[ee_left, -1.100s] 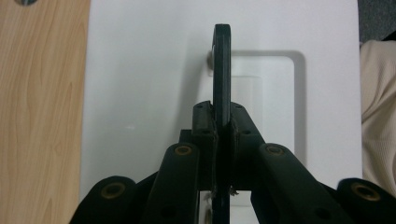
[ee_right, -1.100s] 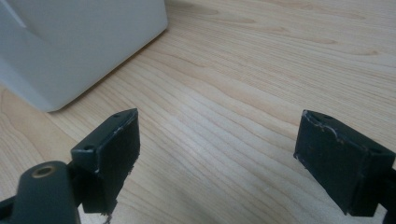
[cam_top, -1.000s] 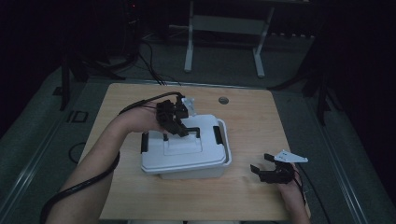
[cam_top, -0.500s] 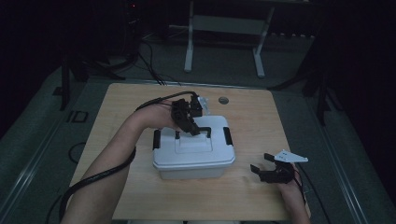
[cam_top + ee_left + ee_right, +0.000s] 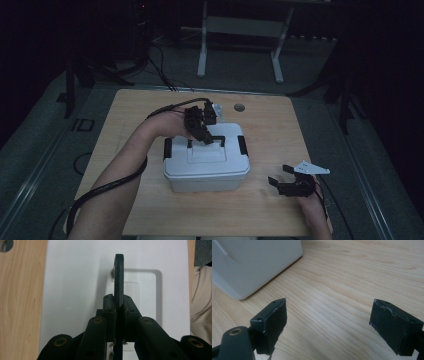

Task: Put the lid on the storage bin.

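White box [image 5: 206, 167], black handle [image 5: 118, 277]; black tongs [image 5: 329, 325]; light wood-grain table [image 5: 270, 125].

A box [image 5: 206, 167] was set mid-table [image 5: 270, 125], its handle [image 5: 216, 140] on the lid. The left gripper [image 5: 206, 139] was placed above it, the right gripper [image 5: 278, 176] to its right.

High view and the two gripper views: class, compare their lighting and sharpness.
High view: dim, dark surroundings, the white box brightest. Left gripper view: bright, the left gripper blurred up close on the black handle. Right gripper view: evenly lit, sharp table grain, right gripper soft.
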